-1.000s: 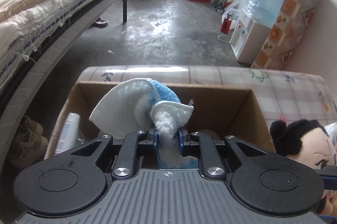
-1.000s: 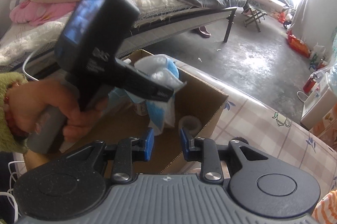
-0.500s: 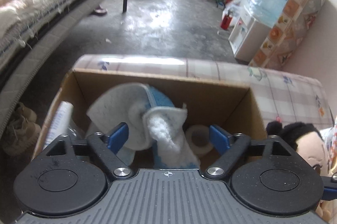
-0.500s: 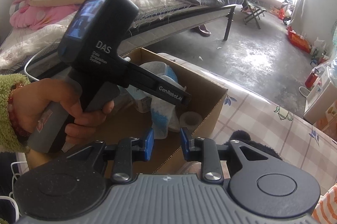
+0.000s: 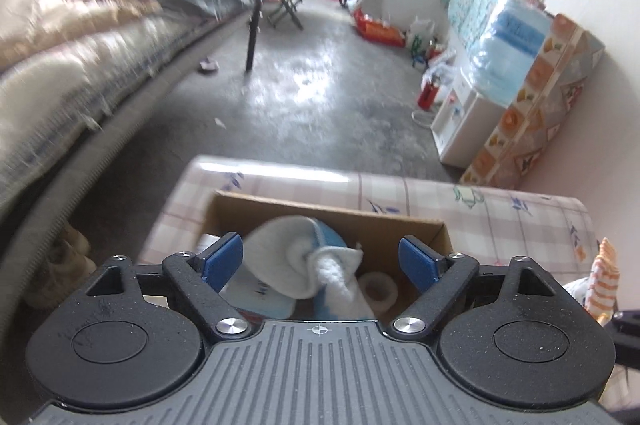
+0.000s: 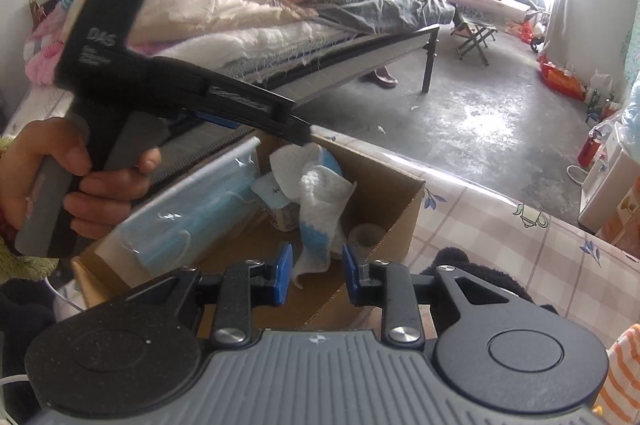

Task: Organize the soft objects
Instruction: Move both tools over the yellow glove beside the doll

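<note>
Evidently released: left gripper jaws have just opened wide, the white-and-blue cloth now lying in the cardboard box; right gripper jaws narrow, empty.

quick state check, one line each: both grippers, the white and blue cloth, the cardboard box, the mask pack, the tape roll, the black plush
left gripper: open, jaws just opened, clear of the cloth
right gripper: part open, nothing held
white and blue cloth: crumpled, lying in the box
cardboard box: open-topped, on the checked tablecloth
mask pack: sealed, leaning inside the box
tape roll: flat in the box corner
black plush: outside the box
</note>
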Demonstrator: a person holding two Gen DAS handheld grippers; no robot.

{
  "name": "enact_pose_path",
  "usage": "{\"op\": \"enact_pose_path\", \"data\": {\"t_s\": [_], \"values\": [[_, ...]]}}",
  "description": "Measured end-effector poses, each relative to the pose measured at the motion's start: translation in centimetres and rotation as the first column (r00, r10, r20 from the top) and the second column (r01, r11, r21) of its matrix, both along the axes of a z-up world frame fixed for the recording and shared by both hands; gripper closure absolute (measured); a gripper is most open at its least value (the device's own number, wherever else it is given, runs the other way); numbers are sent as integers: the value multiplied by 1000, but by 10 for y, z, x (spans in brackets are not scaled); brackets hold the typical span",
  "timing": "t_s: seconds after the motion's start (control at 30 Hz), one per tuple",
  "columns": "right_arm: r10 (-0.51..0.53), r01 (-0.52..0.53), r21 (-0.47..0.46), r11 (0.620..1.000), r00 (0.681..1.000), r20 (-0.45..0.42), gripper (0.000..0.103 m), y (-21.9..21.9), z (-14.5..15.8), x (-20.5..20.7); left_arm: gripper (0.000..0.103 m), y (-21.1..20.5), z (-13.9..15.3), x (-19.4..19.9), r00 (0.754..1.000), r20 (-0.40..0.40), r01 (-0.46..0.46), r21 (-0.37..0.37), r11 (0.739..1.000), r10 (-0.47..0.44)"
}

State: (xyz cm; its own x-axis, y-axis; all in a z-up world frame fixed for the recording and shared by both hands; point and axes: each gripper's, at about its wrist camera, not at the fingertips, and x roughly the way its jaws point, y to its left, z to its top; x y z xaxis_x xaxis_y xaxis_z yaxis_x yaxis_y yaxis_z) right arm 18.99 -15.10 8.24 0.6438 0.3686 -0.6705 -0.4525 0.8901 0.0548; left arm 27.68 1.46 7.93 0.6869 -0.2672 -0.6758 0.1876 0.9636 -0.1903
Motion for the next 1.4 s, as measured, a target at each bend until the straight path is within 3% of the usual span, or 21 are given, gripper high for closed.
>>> {"op": "enact_pose_path", "data": {"t_s": [0.27,0.43,0.6,0.77,0.87,1.03,1.13,1.27,1.4], "values": [[-52,38,157,987,995,88,74,-40,37,-71,13,18,59,-84,987,148,46,78,996,-57],[-146,109,256,961,981,131,73,-83,55,-133,9,18,88,-143,971,194,125,80,989,-138],[-258,201,333,921,957,134,73,-126,53,-195,5,8,95,-192,949,218,223,51,974,-228],[-360,299,441,846,931,59,61,-161,19,-246,5,-18,70,-225,928,177,329,15,944,-326],[-435,378,477,794,901,10,60,-176,-12,-268,5,-44,42,-239,906,156,398,11,917,-395],[-553,521,519,678,826,-108,60,-205,-70,-279,5,-110,-17,-258,851,175,484,111,868,-496],[-598,578,537,615,785,-160,60,-226,-92,-277,7,-152,-45,-273,799,209,529,203,824,-564],[-629,603,542,585,759,-166,60,-243,-109,-266,11,-197,-69,-279,735,241,570,287,770,-634],[-646,613,551,566,745,-165,60,-255,-120,-248,32,-229,-86,-269,725,230,570,331,753,-650]]}}
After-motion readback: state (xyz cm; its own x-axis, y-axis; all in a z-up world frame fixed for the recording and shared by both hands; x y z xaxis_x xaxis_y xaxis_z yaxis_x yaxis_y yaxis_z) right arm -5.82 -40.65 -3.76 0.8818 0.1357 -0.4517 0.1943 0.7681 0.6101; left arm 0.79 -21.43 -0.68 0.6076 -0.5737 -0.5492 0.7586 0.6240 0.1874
